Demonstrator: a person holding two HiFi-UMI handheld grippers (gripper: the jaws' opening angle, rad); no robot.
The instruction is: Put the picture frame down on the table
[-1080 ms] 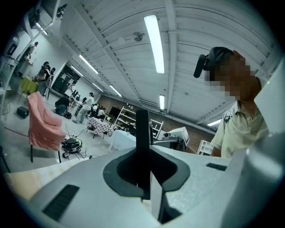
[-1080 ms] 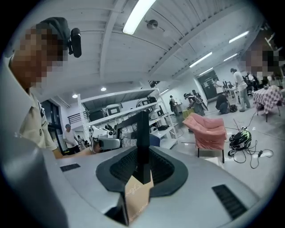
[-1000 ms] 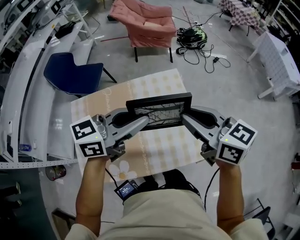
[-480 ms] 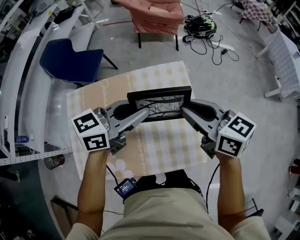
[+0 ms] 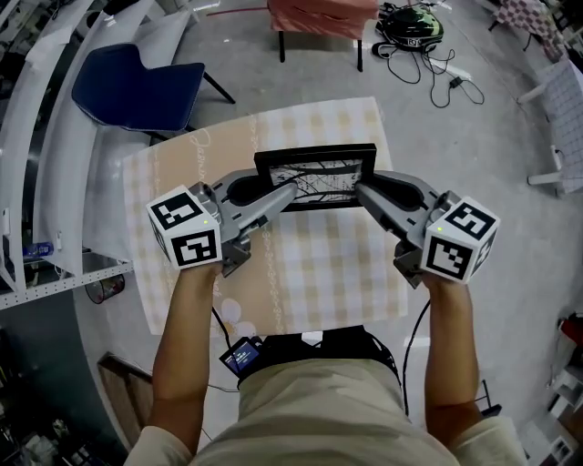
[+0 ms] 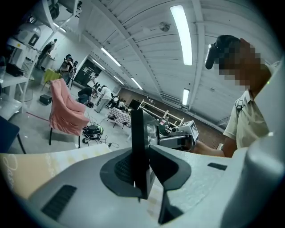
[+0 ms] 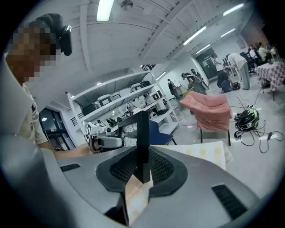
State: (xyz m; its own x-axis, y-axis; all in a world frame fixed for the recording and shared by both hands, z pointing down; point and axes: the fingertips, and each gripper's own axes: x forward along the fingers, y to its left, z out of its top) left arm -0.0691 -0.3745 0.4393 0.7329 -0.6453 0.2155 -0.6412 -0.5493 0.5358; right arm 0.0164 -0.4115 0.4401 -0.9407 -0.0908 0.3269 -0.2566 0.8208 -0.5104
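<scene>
A black picture frame (image 5: 315,176) with a branch-patterned print hangs level above the table (image 5: 182,173), which wears a beige checked cloth. My left gripper (image 5: 288,193) is shut on the frame's left edge, and my right gripper (image 5: 362,188) is shut on its right edge. In the left gripper view the frame's dark edge (image 6: 139,151) stands upright between the jaws (image 6: 143,171). The right gripper view shows the other edge (image 7: 142,142) pinched the same way between the jaws (image 7: 141,171), with the left gripper's cube (image 7: 93,130) beyond it.
A blue chair (image 5: 137,84) stands left of the table's far side, a pink-draped chair (image 5: 323,16) beyond it. Cables and a helmet (image 5: 412,25) lie on the floor at the far right. White shelving (image 5: 36,118) runs along the left. A white rack (image 5: 560,100) is at right.
Both grippers still hold the frame. The view has shifted forward so the frame and table sit higher in the head view, with the frame over the table's far half.
</scene>
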